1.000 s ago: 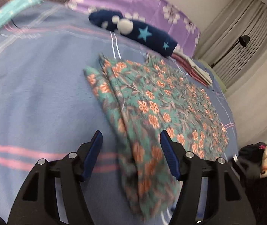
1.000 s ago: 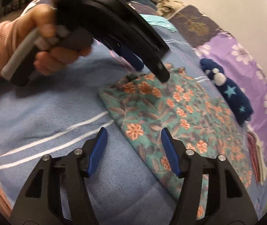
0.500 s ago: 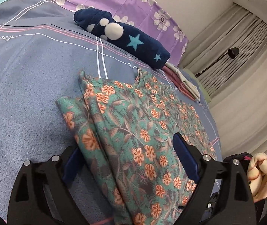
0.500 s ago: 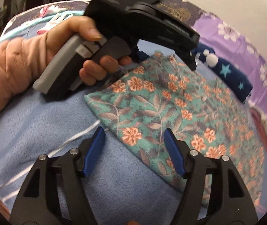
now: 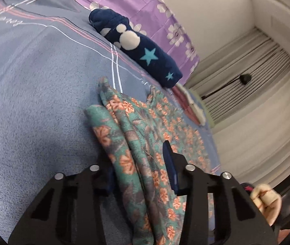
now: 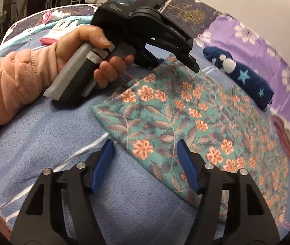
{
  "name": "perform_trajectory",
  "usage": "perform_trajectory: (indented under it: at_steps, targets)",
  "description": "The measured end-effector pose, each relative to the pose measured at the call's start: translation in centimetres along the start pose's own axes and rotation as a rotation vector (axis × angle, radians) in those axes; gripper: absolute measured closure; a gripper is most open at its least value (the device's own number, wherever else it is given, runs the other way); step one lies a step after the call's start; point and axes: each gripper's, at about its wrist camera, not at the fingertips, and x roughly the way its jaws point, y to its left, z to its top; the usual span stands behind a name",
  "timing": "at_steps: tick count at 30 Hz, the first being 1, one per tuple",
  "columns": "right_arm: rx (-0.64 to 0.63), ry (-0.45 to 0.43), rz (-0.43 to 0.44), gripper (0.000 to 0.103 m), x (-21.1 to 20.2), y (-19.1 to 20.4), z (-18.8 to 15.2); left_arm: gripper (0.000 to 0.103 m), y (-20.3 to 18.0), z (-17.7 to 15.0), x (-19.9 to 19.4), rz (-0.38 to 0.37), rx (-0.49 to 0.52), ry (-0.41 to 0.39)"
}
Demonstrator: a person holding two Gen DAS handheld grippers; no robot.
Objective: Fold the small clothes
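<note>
On the blue bed cover (image 6: 49,143), toward its purple-pillow edge, a floral garment (image 6: 185,110) is spread. A bunched fold of it is straddled by the closing left gripper (image 5: 138,173). The right gripper (image 6: 145,163) is narrowing, its jaws apart over the garment's near edge.
</note>
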Motion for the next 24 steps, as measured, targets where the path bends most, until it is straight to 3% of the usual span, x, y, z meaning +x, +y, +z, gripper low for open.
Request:
perform_trajectory:
  at_steps: [5, 12, 14, 16, 19, 20, 24]
  targets:
    - [-0.206, -0.024, -0.135, 0.061, 0.2, 3.9, 0.6, 0.063, -0.1, -0.1, 0.1, -0.002, 0.005, 0.003]
    - [-0.138, 0.021, -0.206, 0.061, 3.0, 3.5, 3.2, 0.063, 0.1, -0.1, 0.0, -0.010, 0.002, 0.001]
    - [-0.143, 0.025, -0.230, 0.064, 3.6, 3.6, 3.7, 0.063, 0.0, -0.1, 0.1, -0.010, 0.006, 0.005]
    - [-0.132, 0.036, -0.211, 0.076, 4.1, 3.4, 4.2, 0.063, -0.1, -0.1, 0.1, -0.007, 0.010, 0.010]
    - [-0.136, 0.040, -0.223, 0.093, 4.4, 3.5, 4.1, 0.076, -0.4, 0.0, 0.6, 0.024, 0.021, 0.035]
    - [-0.135, 0.035, -0.225, 0.094, 4.3, 3.4, 4.1, 0.087, -0.5, 0.2, 1.0, 0.033, 0.020, 0.045]
    - [-0.040, 0.002, -0.180, 0.096, 3.1, 1.9, 4.5, 0.091, -1.3, 0.5, 1.2, 0.057, 0.035, 0.036]
